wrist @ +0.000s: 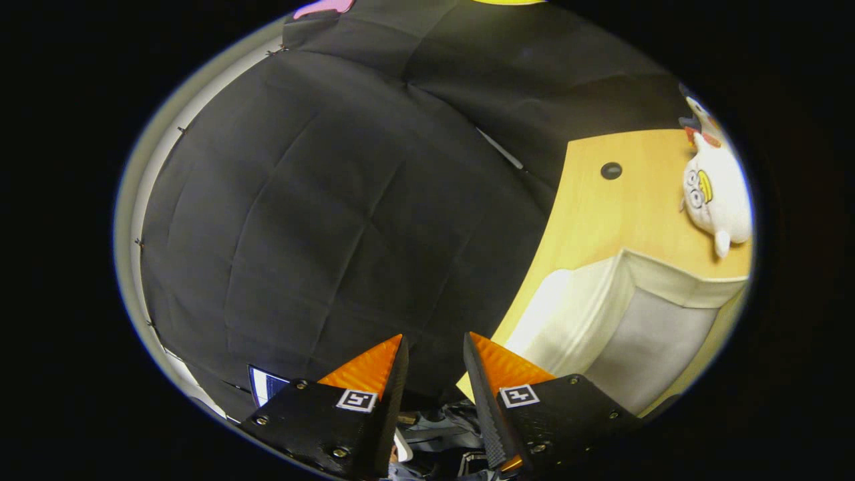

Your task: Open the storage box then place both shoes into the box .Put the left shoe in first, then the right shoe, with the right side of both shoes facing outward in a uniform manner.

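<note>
Two fingers make up the jaws (pixel 434 347), and they stand apart with a narrow gap between their tips; whether they press on anything I cannot tell, though low down between their roots sits something dark with grey laces and a pale edge that may be a shoe (pixel 437 434), too hidden to name its side. Just beyond the tips hangs the black cloth wall (pixel 320 200), so the jaws point away from the work. Off to the side of one finger lies the wooden bench (pixel 601 214), tilted steeply in this view, and on it rests the storage box (pixel 621 321), whitish with a translucent grey panel; I cannot say for sure whether it is open or closed. Farther along the bench sits a white plush toy (pixel 715 194), near the box but apart from it, and a small dark round hole (pixel 611 170) marks the bench top. The risks, as I judge them: if that is a shoe and the hold is loose, swinging round toward the box could let it slip or twist, spoiling the right-side-outward facing; a wide swing could also knock the toy or shove the box; and carrying the wrong shoe first would break the order
</note>
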`<state>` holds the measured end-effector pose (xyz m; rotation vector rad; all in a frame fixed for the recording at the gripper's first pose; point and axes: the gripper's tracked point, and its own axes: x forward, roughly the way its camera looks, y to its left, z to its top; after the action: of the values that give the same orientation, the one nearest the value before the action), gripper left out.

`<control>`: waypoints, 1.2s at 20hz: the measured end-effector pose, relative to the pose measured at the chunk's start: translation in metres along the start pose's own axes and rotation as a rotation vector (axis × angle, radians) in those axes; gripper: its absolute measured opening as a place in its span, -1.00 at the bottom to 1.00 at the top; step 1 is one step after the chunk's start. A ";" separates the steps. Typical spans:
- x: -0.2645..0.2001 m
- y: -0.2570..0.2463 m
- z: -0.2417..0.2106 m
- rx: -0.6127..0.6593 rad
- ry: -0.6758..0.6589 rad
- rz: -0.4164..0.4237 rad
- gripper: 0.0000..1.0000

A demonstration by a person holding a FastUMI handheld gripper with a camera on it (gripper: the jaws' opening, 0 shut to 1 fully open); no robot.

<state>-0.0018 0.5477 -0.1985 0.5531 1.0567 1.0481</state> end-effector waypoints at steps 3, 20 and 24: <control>-0.039 -0.019 0.007 -0.020 -0.049 -0.050 0.04; -0.226 -0.159 -0.034 -0.086 -0.141 -0.413 0.94; -0.253 -0.210 -0.072 -0.077 -0.082 -0.544 0.94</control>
<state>-0.0043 0.2229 -0.2864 0.2202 1.0120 0.5783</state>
